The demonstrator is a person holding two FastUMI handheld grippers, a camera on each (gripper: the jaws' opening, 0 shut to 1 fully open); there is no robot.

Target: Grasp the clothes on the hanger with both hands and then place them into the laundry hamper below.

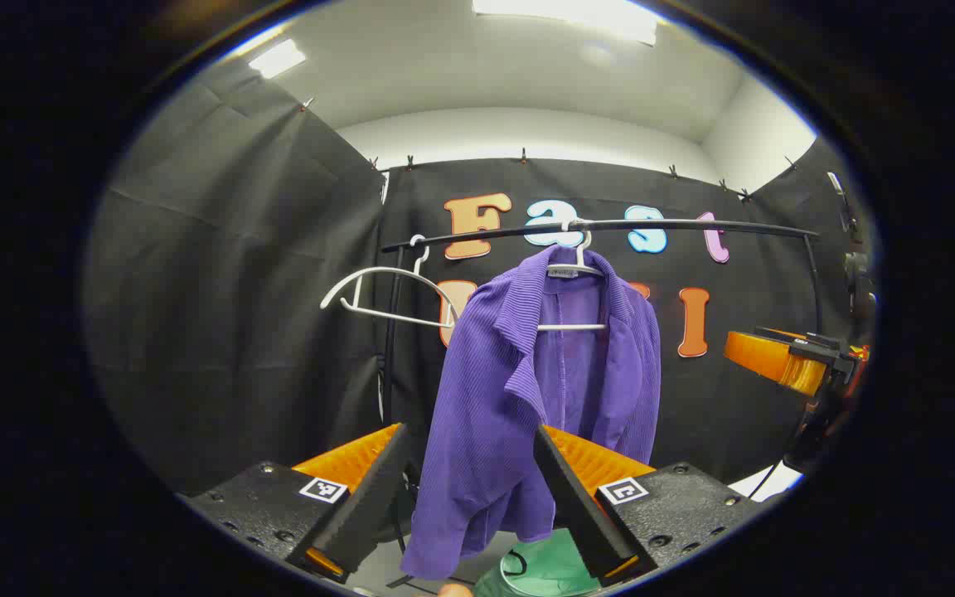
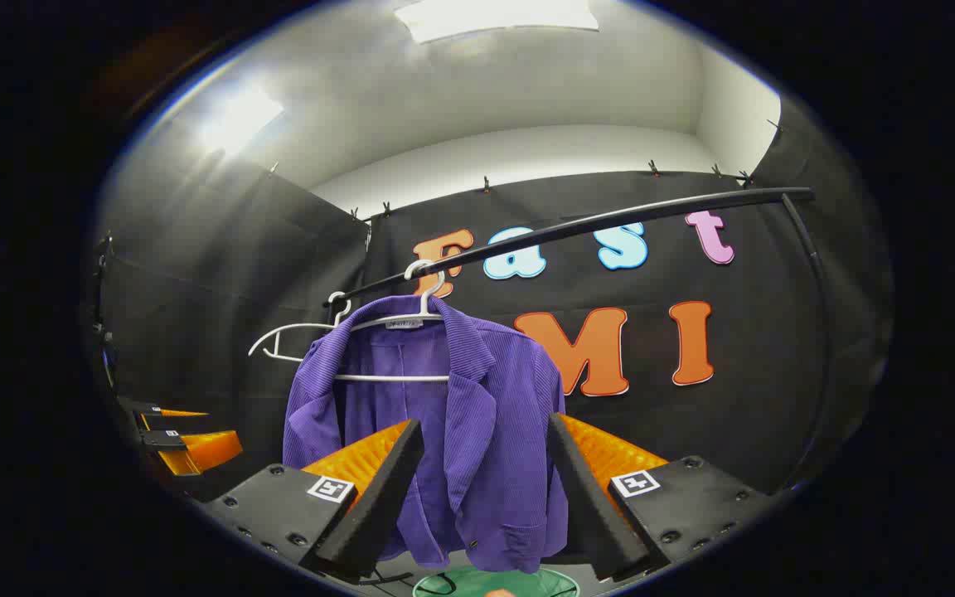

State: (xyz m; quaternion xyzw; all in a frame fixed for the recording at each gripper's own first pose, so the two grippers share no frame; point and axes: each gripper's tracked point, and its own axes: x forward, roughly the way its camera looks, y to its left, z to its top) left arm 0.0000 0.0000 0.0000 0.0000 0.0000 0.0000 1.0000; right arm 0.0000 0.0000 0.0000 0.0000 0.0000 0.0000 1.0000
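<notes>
The step in hand looks like the approach; the purple jacket (image 1: 527, 390) is hanging on a white hanger (image 1: 577, 269) from the black rail (image 1: 610, 225), ungrasped; the left gripper (image 1: 469, 497) and the right gripper (image 2: 477, 497) are each facing it with their 2 fingers spread wide, holding nothing. Next, I judge, each gripper needs to advance to a shoulder or front panel and pinch the cloth before lifting it off. The green laundry hamper (image 2: 519, 582) is sitting directly below; its contents are hidden. An empty second hanger (image 1: 386, 290) is hanging beside the jacket.
</notes>
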